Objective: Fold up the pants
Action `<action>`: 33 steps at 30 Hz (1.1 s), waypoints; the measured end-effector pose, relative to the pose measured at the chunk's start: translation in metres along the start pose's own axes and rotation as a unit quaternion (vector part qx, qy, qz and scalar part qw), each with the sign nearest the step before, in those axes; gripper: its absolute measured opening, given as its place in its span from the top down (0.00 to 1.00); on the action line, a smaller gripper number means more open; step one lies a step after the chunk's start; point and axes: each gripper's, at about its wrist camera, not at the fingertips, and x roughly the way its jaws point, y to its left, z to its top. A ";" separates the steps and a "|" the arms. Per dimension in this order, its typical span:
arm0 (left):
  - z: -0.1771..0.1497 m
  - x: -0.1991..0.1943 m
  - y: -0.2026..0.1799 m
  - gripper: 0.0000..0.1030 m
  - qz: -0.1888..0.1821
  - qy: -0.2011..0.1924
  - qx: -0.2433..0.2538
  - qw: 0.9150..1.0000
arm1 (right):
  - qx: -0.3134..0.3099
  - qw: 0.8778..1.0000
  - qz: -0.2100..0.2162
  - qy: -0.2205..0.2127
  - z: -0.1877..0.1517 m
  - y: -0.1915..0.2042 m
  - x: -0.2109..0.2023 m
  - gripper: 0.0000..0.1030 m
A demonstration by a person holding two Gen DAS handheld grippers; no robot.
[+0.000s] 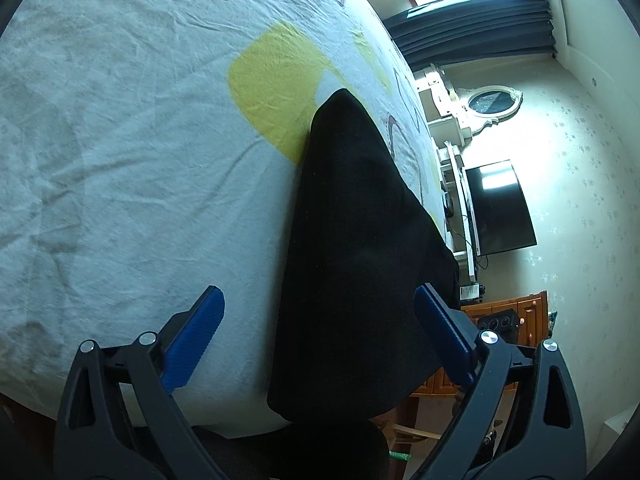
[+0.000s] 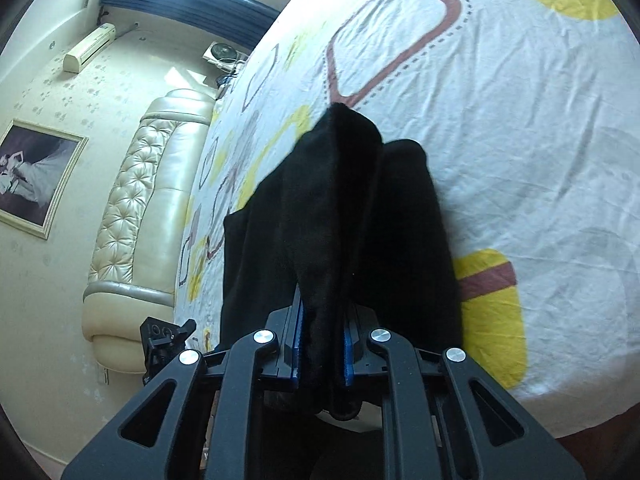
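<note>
The black, soft-napped fabric pants (image 1: 352, 248) lay in a long narrow bundle on the bed, over a white wrinkled bedsheet printed with yellow and brown shapes (image 1: 120, 152). In the right wrist view the pants (image 2: 340, 208) showed two rounded lengthwise folds side by side, the left fold raised in a ridge. The right hand-held gripper (image 2: 322, 354) was clamped on the near end of that ridge, with cloth filling the space between its blue pads (image 2: 297, 344). The left hand-held gripper (image 1: 318, 336) stood wide apart, its blue pads (image 1: 192, 340) straddling the bundle without touching it. The near end of the pants hung past the bed's edge. Bare sheet spread widely left of the bundle in the left wrist view; the sheet (image 2: 520, 120) also lay open to the right in the other view. A cream tufted leather headboard (image 2: 144, 208) bounded the bed's far left.
</note>
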 end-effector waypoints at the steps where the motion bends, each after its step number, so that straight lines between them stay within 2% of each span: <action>1: -0.001 0.003 -0.001 0.08 0.000 0.005 0.002 1.000 | 0.003 1.000 -0.004 0.003 0.002 -0.009 -0.002 0.86; 9: -0.010 0.011 -0.005 0.08 -0.002 0.018 0.015 1.000 | 0.022 1.000 0.013 0.010 0.007 -0.031 -0.005 0.86; 12: -0.011 0.013 -0.009 0.08 -0.013 0.026 0.017 0.999 | 0.040 0.999 0.022 0.003 0.007 -0.035 -0.015 0.79; 13: -0.011 0.014 -0.011 0.08 -0.014 0.028 0.021 0.999 | 0.042 0.999 0.023 -0.003 0.008 -0.037 -0.022 0.67; 14: -0.012 0.015 -0.012 0.08 -0.013 0.030 0.025 0.999 | 0.042 0.999 0.021 -0.013 0.009 -0.040 -0.029 0.36; 15: -0.013 0.016 -0.012 0.08 -0.011 0.031 0.028 0.999 | 0.044 0.999 0.003 -0.029 0.007 -0.043 -0.037 0.22; 16: -0.014 0.017 -0.011 0.08 -0.009 0.033 0.027 0.999 | 0.043 0.998 -0.016 -0.046 0.005 -0.047 -0.043 0.20; 18: -0.016 0.019 -0.009 0.08 -0.008 0.036 0.022 0.999 | 0.053 0.998 -0.015 -0.043 0.001 -0.058 -0.044 0.20; 24: -0.017 0.019 -0.008 0.08 -0.018 0.038 0.016 0.999 | 0.072 0.997 0.040 -0.010 -0.014 -0.070 -0.027 0.20; 29: -0.015 0.018 -0.005 0.08 -0.032 0.044 0.009 0.998 | 0.101 0.989 0.106 0.024 -0.019 -0.067 -0.010 0.20; 33: -0.017 0.021 -0.001 0.08 -0.064 0.057 -0.013 0.996 | 0.062 0.995 0.070 0.028 -0.022 -0.048 0.001 0.15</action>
